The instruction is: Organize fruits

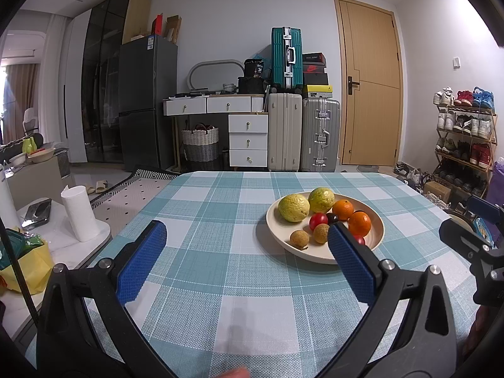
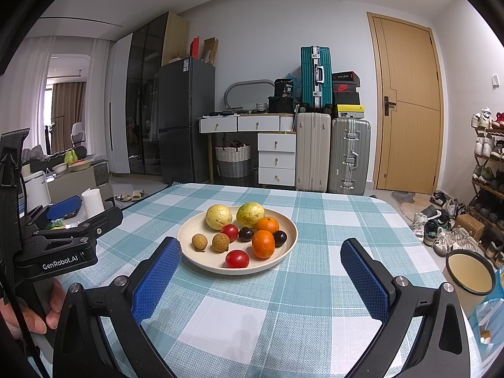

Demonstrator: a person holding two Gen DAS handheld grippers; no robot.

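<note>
A cream plate of fruit sits on the checked tablecloth. It holds two yellow-green guavas, two oranges, two red tomatoes, two brown longans and two dark plums. My left gripper is open and empty, its right finger in front of the plate's near edge. My right gripper is open and empty, just short of the plate's near rim. The left gripper also shows in the right wrist view, at the left.
A cream mug with a dark rim stands at the table's right edge beside a blue packet. A paper roll and yellow bag sit on a side table at left. Suitcases, drawers, a fridge and a shoe rack stand beyond the table.
</note>
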